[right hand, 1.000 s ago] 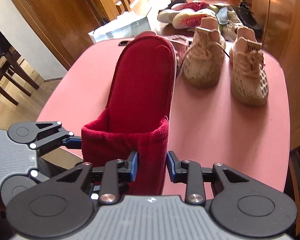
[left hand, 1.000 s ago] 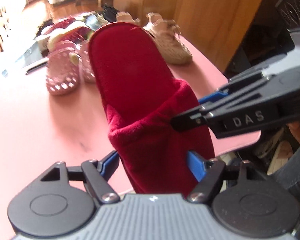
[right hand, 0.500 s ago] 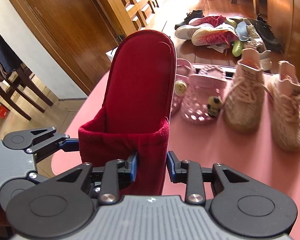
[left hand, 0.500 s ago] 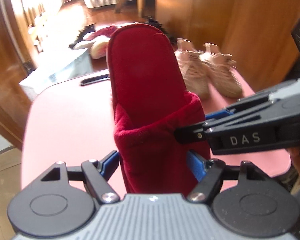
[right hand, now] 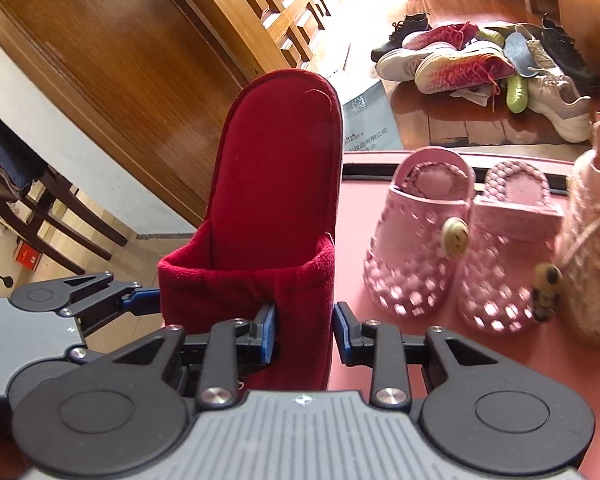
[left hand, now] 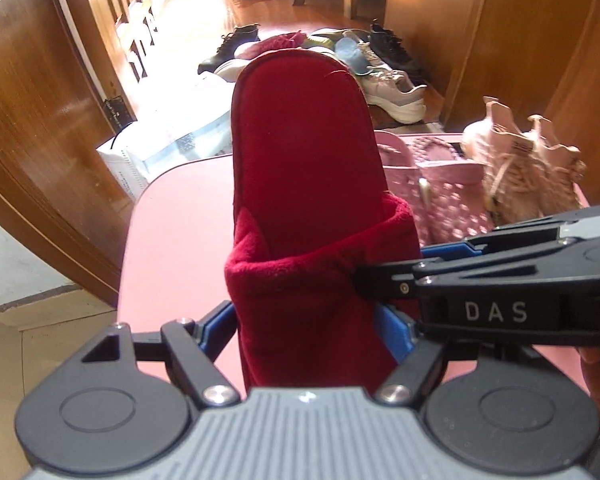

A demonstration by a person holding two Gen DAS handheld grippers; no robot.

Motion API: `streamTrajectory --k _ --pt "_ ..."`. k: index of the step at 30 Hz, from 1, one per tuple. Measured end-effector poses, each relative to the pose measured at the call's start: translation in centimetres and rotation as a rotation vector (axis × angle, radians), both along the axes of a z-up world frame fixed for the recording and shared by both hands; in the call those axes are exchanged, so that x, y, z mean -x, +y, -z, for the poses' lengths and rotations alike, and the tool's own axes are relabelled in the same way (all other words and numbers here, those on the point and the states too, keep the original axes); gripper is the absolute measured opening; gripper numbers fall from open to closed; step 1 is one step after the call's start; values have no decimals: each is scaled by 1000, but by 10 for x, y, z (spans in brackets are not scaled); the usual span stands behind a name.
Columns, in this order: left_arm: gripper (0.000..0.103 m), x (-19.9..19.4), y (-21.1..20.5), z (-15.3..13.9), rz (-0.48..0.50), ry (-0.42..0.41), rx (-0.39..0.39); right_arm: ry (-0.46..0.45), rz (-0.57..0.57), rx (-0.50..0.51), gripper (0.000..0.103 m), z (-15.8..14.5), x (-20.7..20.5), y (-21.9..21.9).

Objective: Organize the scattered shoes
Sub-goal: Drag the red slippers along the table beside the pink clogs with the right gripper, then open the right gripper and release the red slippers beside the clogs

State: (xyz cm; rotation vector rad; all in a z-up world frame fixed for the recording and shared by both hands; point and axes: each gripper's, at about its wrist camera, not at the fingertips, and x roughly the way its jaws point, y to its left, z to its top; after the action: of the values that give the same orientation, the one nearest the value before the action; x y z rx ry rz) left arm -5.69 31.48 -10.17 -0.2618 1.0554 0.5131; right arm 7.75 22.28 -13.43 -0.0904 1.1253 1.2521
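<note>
Each gripper (left hand: 306, 330) has black linkage arms, silver screws, blue pads, a ribbed grey body and white "DAS" lettering.

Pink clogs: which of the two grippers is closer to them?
Right. The right gripper pinches the red slipper on its side facing the pink clogs; the left gripper clamps the slipper from the other side, farther away.

Slipper (left hand: 304, 200) toe behind gripper (left hand: 306, 328)
</note>
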Motion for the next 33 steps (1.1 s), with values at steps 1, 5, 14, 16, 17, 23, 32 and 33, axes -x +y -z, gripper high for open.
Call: streamTrajectory --k 1,5,14,16,17,23,32,33 --pt "74 -5 10 3 -5 5 6 6 6 2 30 3 -3 6" --pt "75 -16 28 14 -17 33 22 28 32 11 30 13 -12 28" --pt "81 -30 54 45 -90 -6 95 -15 84 34 35 30 -26 59" --pt "83 -32 51 44 -76 1 75 -14 83 27 36 30 -26 58" --pt "85 -32 50 44 -73 -1 69 -14 83 24 36 30 -26 58" --pt "95 -22 61 42 -117 -11 71 -7 89 10 36 29 -27 54" --pt "95 -29 64 58 -76 2 83 -4 81 24 34 30 -26 49" --pt "95 -32 62 59 -54 0 76 -4 78 30 34 30 -27 48"
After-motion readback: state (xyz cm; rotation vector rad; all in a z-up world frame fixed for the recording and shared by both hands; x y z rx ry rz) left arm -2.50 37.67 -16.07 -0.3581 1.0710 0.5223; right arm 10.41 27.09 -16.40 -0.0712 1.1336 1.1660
